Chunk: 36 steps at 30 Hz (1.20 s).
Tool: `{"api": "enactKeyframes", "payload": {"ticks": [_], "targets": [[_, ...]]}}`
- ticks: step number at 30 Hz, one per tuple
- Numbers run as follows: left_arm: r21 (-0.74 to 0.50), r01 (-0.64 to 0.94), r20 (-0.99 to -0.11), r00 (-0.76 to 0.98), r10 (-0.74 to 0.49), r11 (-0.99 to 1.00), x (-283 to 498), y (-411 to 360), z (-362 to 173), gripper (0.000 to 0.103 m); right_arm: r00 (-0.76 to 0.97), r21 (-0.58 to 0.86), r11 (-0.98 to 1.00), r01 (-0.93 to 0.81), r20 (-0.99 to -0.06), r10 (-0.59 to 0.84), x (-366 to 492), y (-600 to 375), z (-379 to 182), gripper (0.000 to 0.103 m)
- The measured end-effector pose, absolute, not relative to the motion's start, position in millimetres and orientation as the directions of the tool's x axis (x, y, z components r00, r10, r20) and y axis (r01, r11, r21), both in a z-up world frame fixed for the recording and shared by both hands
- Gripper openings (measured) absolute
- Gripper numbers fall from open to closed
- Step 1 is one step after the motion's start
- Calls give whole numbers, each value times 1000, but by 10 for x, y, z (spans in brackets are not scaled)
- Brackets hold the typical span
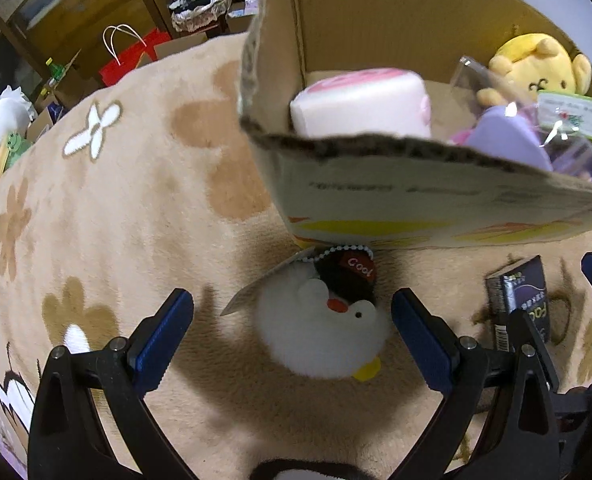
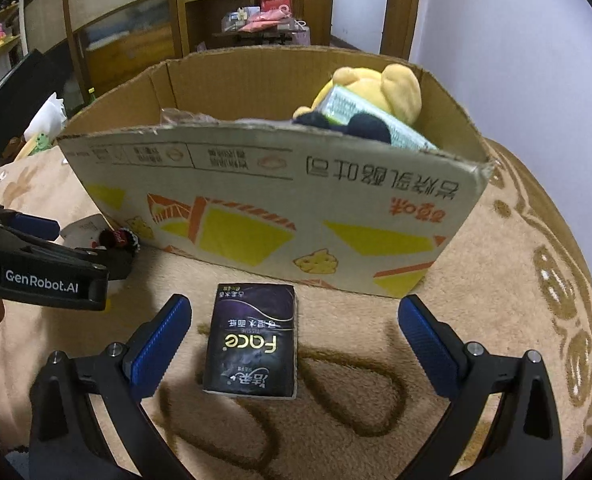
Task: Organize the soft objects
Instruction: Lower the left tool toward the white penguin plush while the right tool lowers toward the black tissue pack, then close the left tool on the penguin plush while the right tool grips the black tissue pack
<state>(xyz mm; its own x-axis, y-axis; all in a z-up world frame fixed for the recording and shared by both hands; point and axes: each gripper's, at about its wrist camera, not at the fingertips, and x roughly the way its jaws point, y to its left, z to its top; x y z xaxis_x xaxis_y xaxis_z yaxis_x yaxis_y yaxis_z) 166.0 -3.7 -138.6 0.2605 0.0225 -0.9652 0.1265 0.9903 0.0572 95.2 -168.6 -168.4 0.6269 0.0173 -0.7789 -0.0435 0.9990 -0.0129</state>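
1. Penguin plush (image 1: 322, 326), white with a black cap reading "Cool", a paper tag and a bead chain: it lies on the beige flowered blanket (image 1: 116, 208) between my left fingers (image 1: 292, 322), touching neither pad.
2. Left fingers: spread wide, one blue pad on each side of the plush, holding nothing.
3. Tissue pack (image 2: 252, 344), dark, printed "Face": it lies flat on the blanket between my right fingers (image 2: 294, 328), nearer the left pad, touching neither.
4. Right fingers: spread wide, holding nothing.
5. Cardboard box (image 2: 264, 196), open-topped, with yellow and orange print: it stands just beyond both pairs of fingertips; the penguin's cap end lies at the foot of its near wall.
6. Box contents, seen past my left fingers: a pink and white cylinder cushion (image 1: 360, 104) on the left, a yellow plush (image 1: 540, 66) at the far right corner, a purple item (image 1: 508, 144) in clear wrapping in front of it.
7. Beyond the blanket: wooden shelving (image 2: 216, 4) and a red paper bag (image 1: 132, 56).
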Motion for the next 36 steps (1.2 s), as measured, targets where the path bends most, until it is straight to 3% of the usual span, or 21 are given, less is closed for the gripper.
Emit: {"api": "enactKeyframes", "payload": {"ticks": [11,29,34,36], "targets": [[56,105,-976,215,32,993,1786,40,-1549,98,512,-43,999,-23,-859,-25,1168,-1617,-1959,103],[61,90,-974,222,39,994,1825,122,-1665,98,512,-22,1000,-10,-859,-14,1233,-1729,-2128,103],[59,100,-974,225,36,993,1759,39,-1662,95,516,-31,999,-13,-856,-20,1227,-1732,-2193,103],[53,120,-972,233,24,991,1717,3,-1635,86,518,-34,999,-18,-855,-20,1225,-1735,-2159,103]]}}
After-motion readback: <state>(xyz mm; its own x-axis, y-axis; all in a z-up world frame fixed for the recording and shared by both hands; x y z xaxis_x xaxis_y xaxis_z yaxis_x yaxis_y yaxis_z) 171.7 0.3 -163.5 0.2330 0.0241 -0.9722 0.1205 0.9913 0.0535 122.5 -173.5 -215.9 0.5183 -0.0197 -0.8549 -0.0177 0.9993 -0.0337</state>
